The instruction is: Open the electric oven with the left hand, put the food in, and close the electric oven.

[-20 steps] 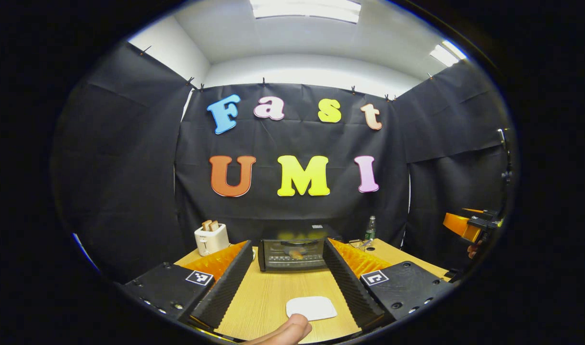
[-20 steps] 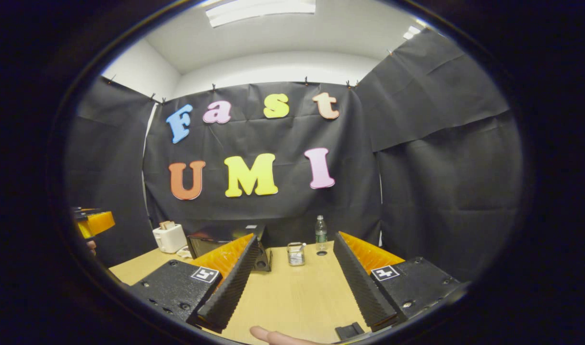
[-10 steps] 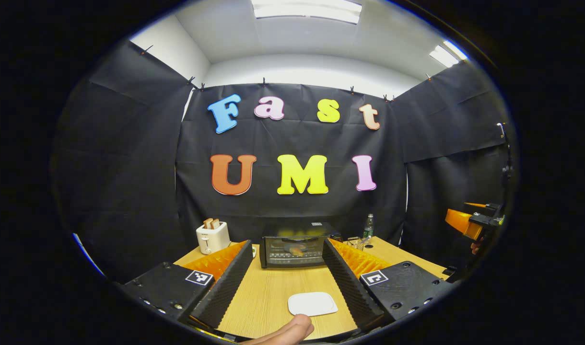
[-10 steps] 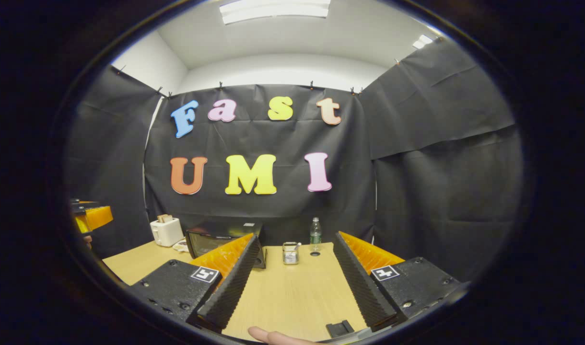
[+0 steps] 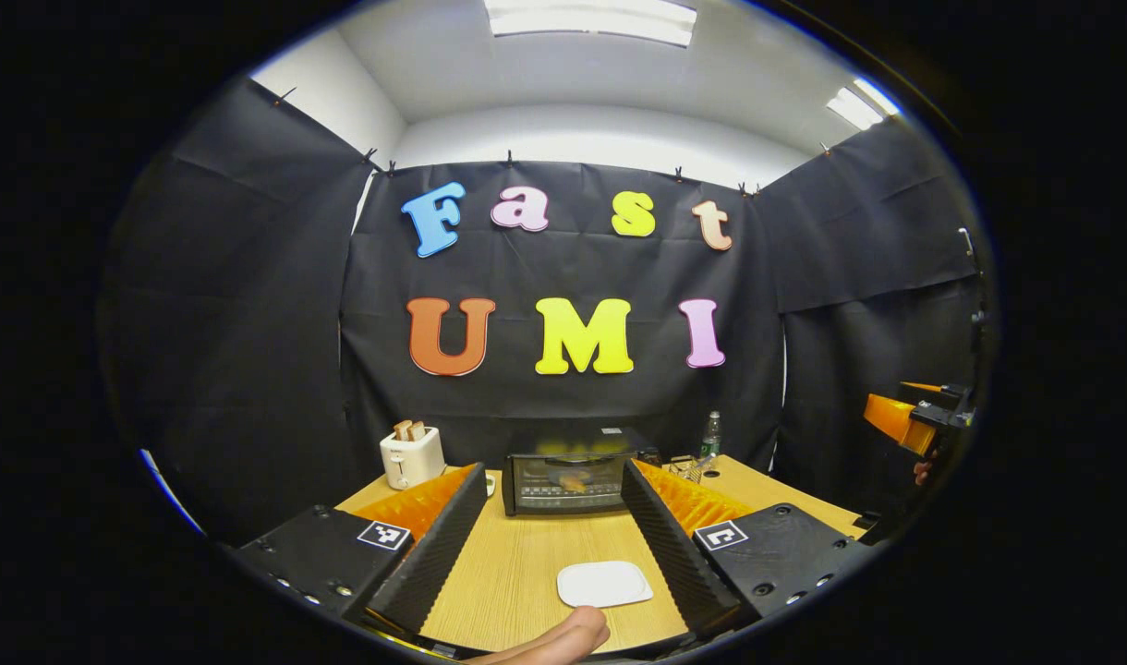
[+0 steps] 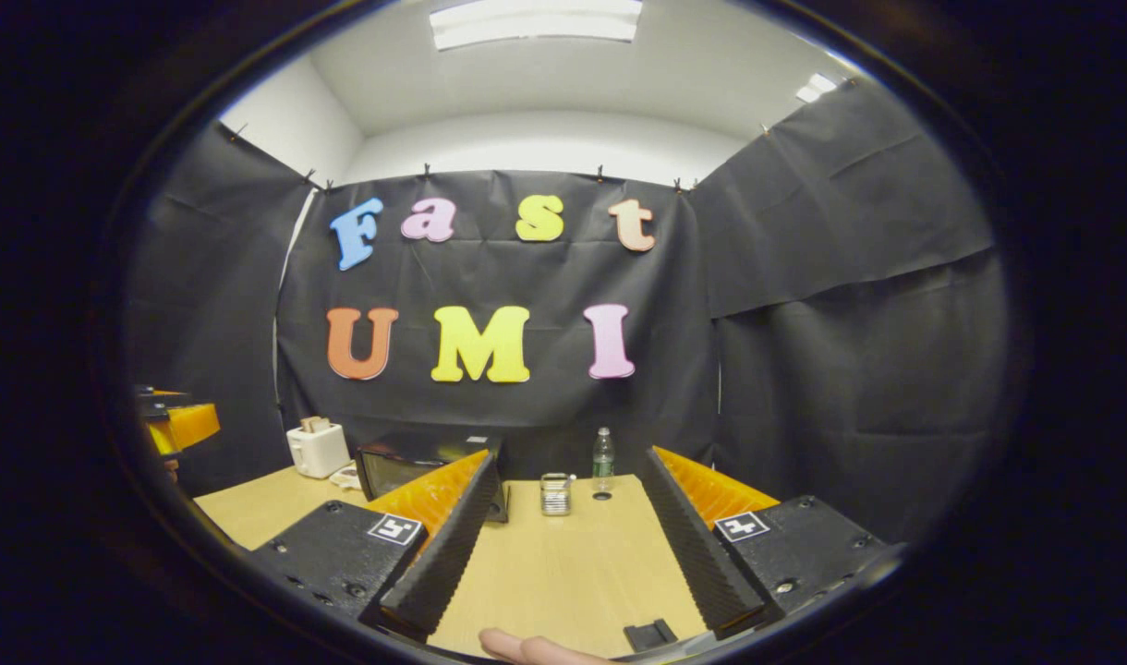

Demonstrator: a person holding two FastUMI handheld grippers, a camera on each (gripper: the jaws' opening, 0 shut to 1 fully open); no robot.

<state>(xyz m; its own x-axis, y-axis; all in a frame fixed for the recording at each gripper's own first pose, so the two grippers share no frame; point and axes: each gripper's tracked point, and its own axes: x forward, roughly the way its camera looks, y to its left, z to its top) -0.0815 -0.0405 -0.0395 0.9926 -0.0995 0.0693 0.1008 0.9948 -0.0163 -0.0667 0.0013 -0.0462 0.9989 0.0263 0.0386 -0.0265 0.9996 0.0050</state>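
Oven (image 5: 568,482) door shut, with something orange, apparently the food (image 5: 573,480), behind its glass: judged from this, the task is at or past its last step. The oven stands at the back of the worktop (image 5: 527,573), straight ahead in the left gripper view, so the left gripper (image 5: 550,545) faces its door squarely yet sits well apart from it, fingers spread wide with nothing between them. A white plate (image 5: 604,584) lies bare on the worktop between those fingers, near the camera, likely where the food came from. The right gripper (image 6: 563,554) is likewise spread and empty, aimed to the right of the oven at a small jar (image 6: 555,493) and a bottle (image 6: 602,455). A toaster (image 5: 412,457) stands left of the oven, clear of any path.
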